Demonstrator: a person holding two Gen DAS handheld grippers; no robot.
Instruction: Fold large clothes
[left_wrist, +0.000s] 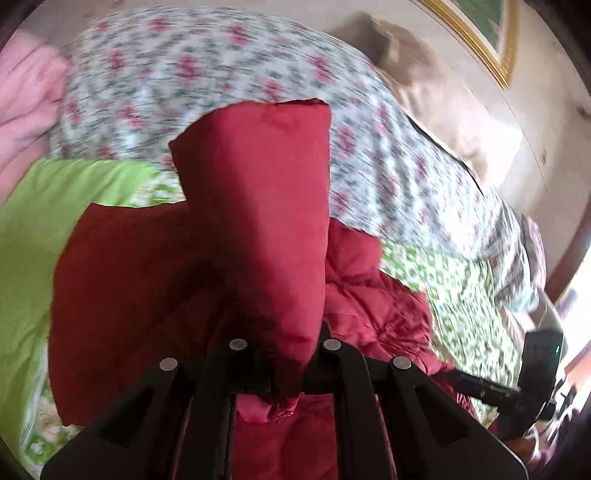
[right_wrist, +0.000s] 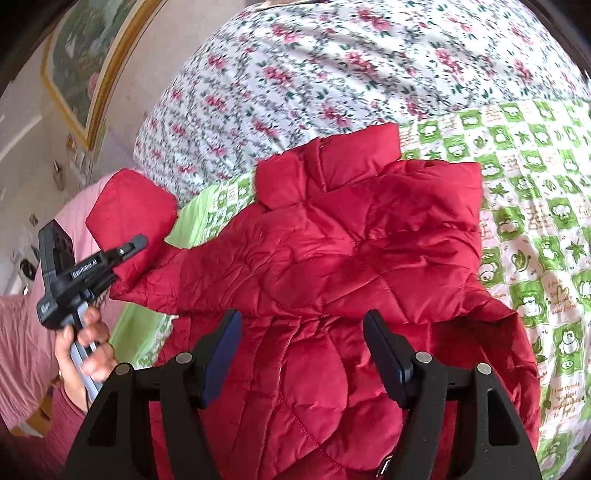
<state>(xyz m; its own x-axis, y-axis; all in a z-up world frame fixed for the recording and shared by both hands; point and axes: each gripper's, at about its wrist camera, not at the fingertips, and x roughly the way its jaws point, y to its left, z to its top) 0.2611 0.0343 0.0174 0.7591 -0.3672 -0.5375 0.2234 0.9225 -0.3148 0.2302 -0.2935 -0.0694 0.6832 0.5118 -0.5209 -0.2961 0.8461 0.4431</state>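
A red quilted jacket (right_wrist: 332, 258) lies spread on a bed, over a green-and-white checked sheet (right_wrist: 535, 206) printed with small cartoon figures. Its collar end points to the far side, and its right edge runs down the sheet with open checked cloth beyond it. On the far side a big flowered quilt (right_wrist: 332, 66) is heaped up, its near edge just past the collar, so there is little free room there. The left gripper (right_wrist: 136, 245), held in a person's hand (right_wrist: 86, 343) at the left of the right wrist view, has its jaws clamped on the sleeve (left_wrist: 258, 206) of the jacket, near the cuff. The sleeve stands lifted off the bed, out to the left of the jacket's body, its cuff edge square against the quilt in the left wrist view. Under it lie a plain green cloth (left_wrist: 37, 229) and pink bedding (left_wrist: 26, 96) at the far left. The right gripper (right_wrist: 303, 354) hovers over the near part of the jacket with its jaws wide apart and nothing between the pads. A gold-framed picture (right_wrist: 81, 70) hangs on the wall beyond the bed's left side.
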